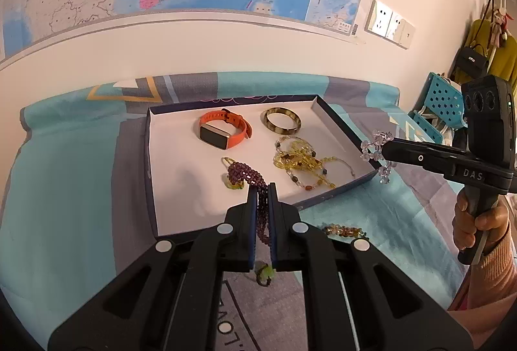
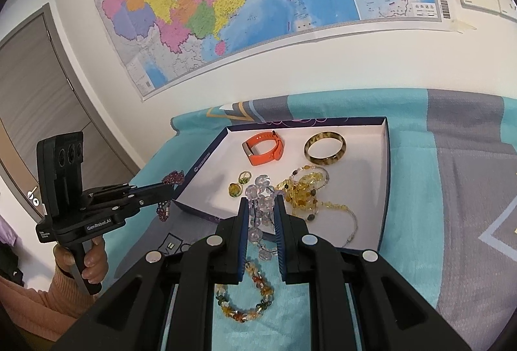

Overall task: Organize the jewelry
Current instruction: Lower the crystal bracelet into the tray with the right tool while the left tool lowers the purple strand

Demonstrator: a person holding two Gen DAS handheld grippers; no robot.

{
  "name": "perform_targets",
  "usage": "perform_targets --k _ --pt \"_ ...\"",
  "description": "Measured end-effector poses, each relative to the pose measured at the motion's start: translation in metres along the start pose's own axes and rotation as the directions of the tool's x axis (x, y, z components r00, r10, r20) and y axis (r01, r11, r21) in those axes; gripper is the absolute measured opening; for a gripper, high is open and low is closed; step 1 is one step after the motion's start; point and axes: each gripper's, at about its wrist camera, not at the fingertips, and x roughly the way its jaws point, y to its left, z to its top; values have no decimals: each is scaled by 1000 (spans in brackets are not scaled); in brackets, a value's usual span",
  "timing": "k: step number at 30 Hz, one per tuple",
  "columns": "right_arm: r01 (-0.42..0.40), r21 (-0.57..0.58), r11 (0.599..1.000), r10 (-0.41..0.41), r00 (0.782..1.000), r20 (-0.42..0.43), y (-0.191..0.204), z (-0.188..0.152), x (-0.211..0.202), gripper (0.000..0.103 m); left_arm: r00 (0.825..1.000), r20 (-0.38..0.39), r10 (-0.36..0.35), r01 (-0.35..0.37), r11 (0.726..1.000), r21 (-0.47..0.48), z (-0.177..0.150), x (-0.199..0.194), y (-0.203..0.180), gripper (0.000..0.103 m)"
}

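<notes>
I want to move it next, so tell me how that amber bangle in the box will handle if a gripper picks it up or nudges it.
The amber bangle looks like a rigid closed ring, so it should hold its shape, unlike the draping purple bead bracelet. Its glossy surface may slip between the pads. Lying flat in the box it probably slides when nudged, but could roll if tipped on edge.

Both claws are matte black with blue pads and round silver screws; the left claw [image 2: 168, 186] reads "GenRobot.AI", the right claw [image 1: 383, 152] "DAS"; ribbed salmon-pink sleeves [image 1: 491, 270] cover both wrists
</notes>
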Motion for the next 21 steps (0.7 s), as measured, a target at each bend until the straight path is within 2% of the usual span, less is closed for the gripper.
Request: perform_targets --k 21 --pt "20 -1 1000 -20 999 -26 -6 20 28 14 1000 -26 14 -13 1000 12 14 29 7 7"
